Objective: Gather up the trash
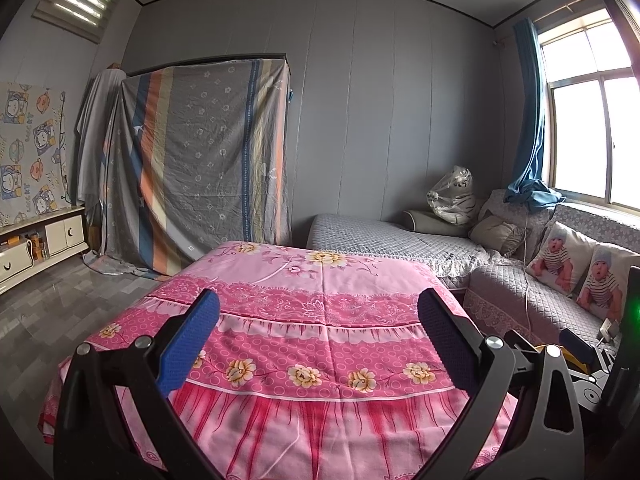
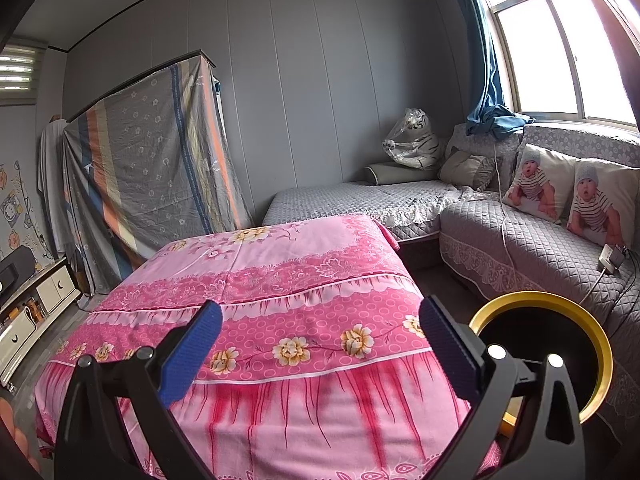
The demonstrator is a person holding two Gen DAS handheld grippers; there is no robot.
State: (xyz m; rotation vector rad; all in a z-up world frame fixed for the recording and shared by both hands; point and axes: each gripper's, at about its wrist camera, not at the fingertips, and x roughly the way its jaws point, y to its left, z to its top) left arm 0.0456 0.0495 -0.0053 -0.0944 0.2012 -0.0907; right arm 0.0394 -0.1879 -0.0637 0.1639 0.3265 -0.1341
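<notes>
My left gripper (image 1: 319, 300) is open above the near part of a table under a pink flowered cloth (image 1: 304, 280), with nothing between its blue pads. My right gripper (image 2: 320, 312) is open too, over the same cloth (image 2: 280, 264), and holds nothing. A round bin with a yellow rim (image 2: 600, 344) and a dark inside stands to the right of the table, just behind the right gripper's right finger. No loose trash shows on the cloth in either view. In the left wrist view the other gripper (image 1: 576, 346) shows at the right edge.
A grey quilted corner sofa (image 2: 520, 240) runs along the right and back, with two baby-print cushions (image 2: 540, 184), a bagged plush tiger (image 2: 412, 140), a white cable and a power strip (image 2: 612, 258). A draped striped sheet (image 1: 200, 160) stands behind the table. A low white cabinet (image 1: 44, 240) lines the left wall.
</notes>
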